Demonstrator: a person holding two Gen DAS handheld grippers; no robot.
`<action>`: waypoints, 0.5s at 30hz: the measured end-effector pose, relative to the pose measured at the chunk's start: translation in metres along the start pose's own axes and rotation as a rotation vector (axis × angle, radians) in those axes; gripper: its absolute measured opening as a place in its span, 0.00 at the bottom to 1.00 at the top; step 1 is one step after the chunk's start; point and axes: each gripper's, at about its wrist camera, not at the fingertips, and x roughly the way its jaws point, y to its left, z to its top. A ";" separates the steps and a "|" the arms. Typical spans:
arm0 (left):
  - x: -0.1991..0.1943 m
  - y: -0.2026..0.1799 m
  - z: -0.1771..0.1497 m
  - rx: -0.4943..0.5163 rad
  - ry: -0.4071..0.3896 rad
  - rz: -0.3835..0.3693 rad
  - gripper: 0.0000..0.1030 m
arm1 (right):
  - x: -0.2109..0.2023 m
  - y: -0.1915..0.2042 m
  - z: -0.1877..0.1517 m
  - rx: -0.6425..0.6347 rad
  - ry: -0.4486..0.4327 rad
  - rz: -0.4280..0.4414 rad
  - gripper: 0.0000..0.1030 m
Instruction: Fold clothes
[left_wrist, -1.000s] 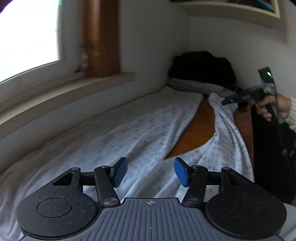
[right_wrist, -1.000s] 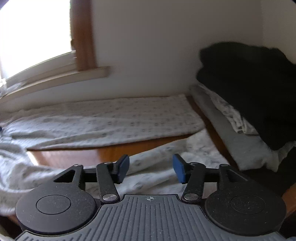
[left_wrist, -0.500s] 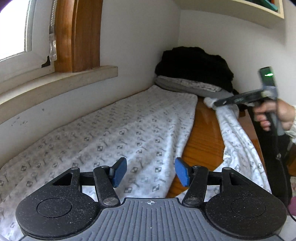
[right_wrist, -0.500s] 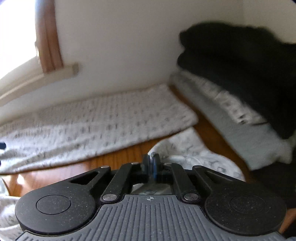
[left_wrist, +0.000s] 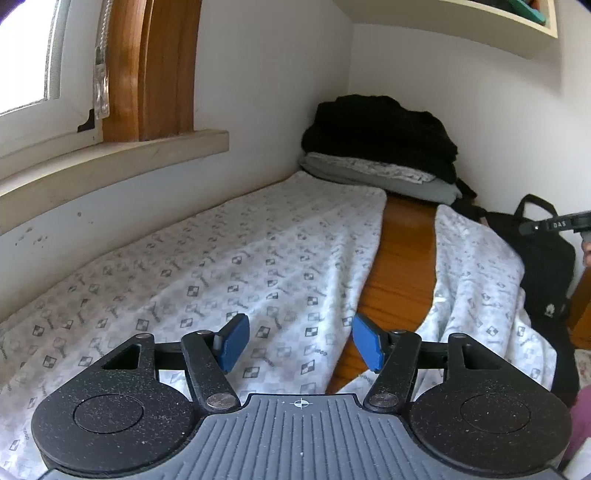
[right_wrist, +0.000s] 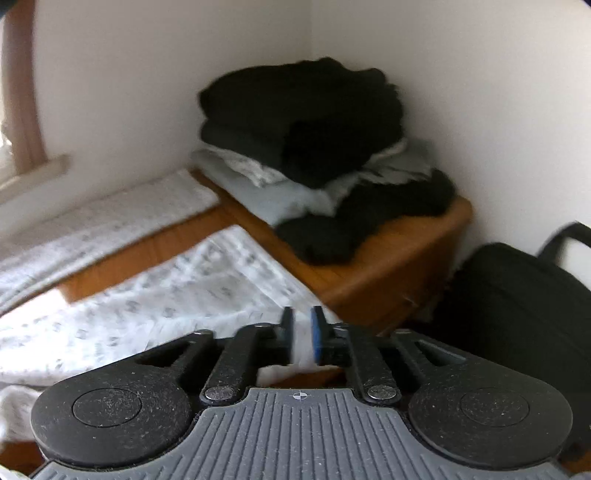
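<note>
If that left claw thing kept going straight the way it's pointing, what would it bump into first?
Most likely the white patterned garment spread on the wooden surface. The left gripper, jaws opening and empty, tilts down toward it; how far off the cloth lies is unclear.

A lived-in room of a home: a wooden-framed window (left_wrist: 147, 66) with its sill, folded clothes stacked (right_wrist: 306, 147) in the corner beyond it, a black bag (right_wrist: 517, 295) beside that stack.
</note>
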 end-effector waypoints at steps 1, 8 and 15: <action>0.000 0.000 0.000 0.002 0.001 0.001 0.64 | 0.002 0.000 -0.002 0.002 -0.005 0.000 0.21; 0.004 -0.004 -0.001 0.022 0.025 0.018 0.65 | 0.048 0.033 0.019 -0.102 -0.061 0.216 0.37; 0.009 -0.008 -0.001 0.043 0.056 0.048 0.65 | 0.108 0.040 0.044 -0.213 -0.021 0.246 0.53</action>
